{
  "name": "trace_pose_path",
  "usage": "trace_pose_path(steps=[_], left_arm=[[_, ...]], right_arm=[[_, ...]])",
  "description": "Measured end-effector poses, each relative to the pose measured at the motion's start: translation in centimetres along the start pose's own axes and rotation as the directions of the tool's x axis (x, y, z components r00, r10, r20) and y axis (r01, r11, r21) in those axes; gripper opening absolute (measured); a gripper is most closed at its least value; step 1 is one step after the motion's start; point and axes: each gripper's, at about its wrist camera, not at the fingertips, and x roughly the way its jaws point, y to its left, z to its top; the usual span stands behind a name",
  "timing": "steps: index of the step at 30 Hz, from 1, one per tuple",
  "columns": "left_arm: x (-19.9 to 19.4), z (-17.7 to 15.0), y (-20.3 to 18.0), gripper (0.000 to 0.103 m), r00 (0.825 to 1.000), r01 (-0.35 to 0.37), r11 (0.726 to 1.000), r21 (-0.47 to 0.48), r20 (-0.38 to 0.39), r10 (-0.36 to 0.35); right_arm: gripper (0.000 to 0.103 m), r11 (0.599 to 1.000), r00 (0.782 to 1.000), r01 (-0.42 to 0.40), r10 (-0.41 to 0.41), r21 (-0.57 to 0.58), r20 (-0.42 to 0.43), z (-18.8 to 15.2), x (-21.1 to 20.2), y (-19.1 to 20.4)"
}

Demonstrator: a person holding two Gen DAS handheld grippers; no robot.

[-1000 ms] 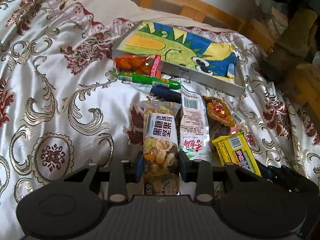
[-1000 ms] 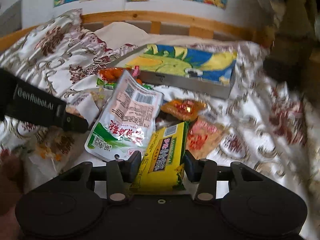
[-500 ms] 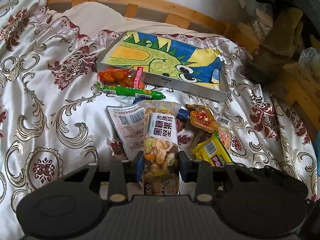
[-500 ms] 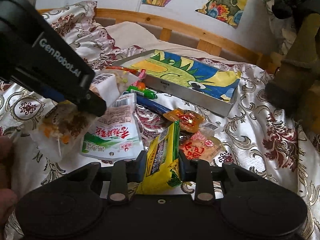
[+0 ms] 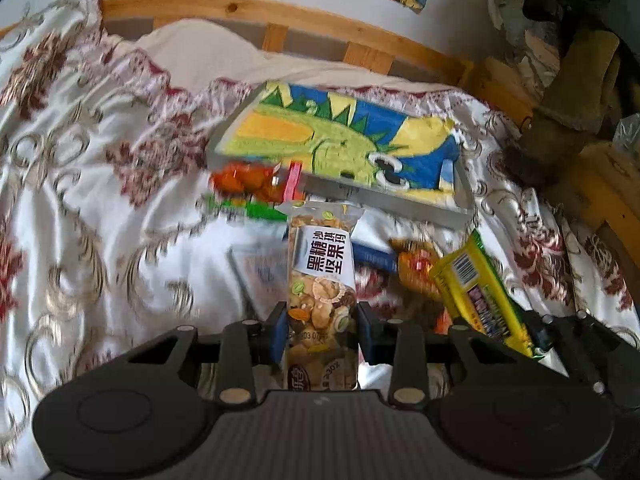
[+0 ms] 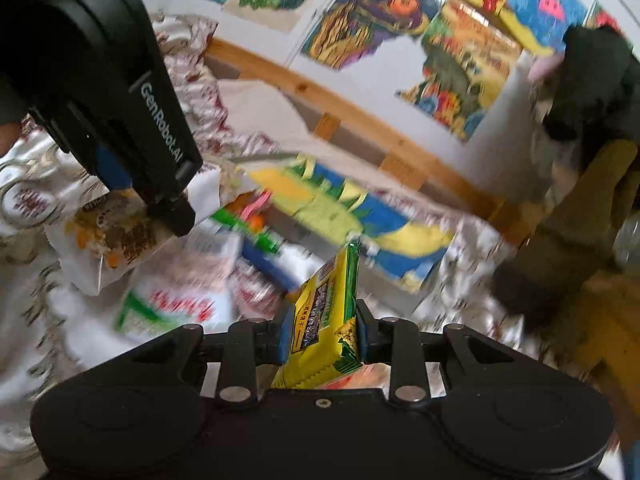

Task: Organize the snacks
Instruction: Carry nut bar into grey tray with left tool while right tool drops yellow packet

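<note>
Both claws loaded. Left claw [image 5: 320, 334] is clamped on the nut-mix packet [image 5: 322, 280], gripping its lower half so that most of the packet stands out ahead of the pads. Right claw [image 6: 320, 336] has just been closing and now pinches the yellow snack pack [image 6: 326, 312] edge-on, with the pack tilted between the pads. I take landmark = the dinosaur-print box [image 5: 344, 152] lying on the bed [image 5: 80, 200].

Risks as I judge them:
- The yellow pack is held by a narrow, slanted bite on slick foil. A quick wrist turn could let it pivot or slide out.
- The nut-mix packet is long and floppy. Swung low, its free end could drag across the loose snacks and scatter them.
- The claws are close together. In the right wrist view the left claw body fills the upper left, so crossing paths could knock one packet from its grip.

Surroundings, relative to the box:
- Just in front of its near edge: an orange snack bag [image 5: 244, 178] and a green stick pack [image 5: 252, 210].
- Further forward: a white-and-green pouch [image 6: 176, 304] and an orange-wrapped sweet [image 5: 416, 268].
- Behind the box: a wooden bed rail [image 5: 280, 8].
- The box top looks shut. If the snacks belong inside, neither claw is free to lift a lid.
</note>
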Motion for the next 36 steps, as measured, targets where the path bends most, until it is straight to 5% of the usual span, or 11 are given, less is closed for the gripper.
trace_pose_path(steps=[8,18,26,31,36], left_arm=[[3.1,7.1,-3.0,0.038,0.991,-0.045,0.997,0.061,0.130,0.037],[12.1,13.4,-5.5,0.038,0.977,-0.069,0.997,0.017,0.206,0.064],[18.9,14.6,-7.3,0.038,0.986,-0.059,0.998,0.030,0.156,0.054],[22.0,14.5,-7.8,0.038,0.988,-0.132,0.990,0.053,0.092,0.127],[23.5,14.3,-7.4,0.038,0.988,-0.142,0.990,-0.002,0.053,0.142]], right_arm=[[0.033,0.996,0.988,0.090,-0.092,0.026,0.125,3.3,6.2,-7.3],[0.034,0.952,0.974,-0.001,-0.069,0.305,0.218,2.3,15.2,-14.4],[0.034,0.861,0.981,-0.083,-0.017,0.502,0.193,-1.0,20.6,-17.6],[0.035,0.827,0.988,-0.106,0.024,0.552,0.153,-2.1,22.4,-18.0],[0.035,0.842,0.990,-0.120,0.060,0.525,0.130,-2.3,23.3,-17.1]])
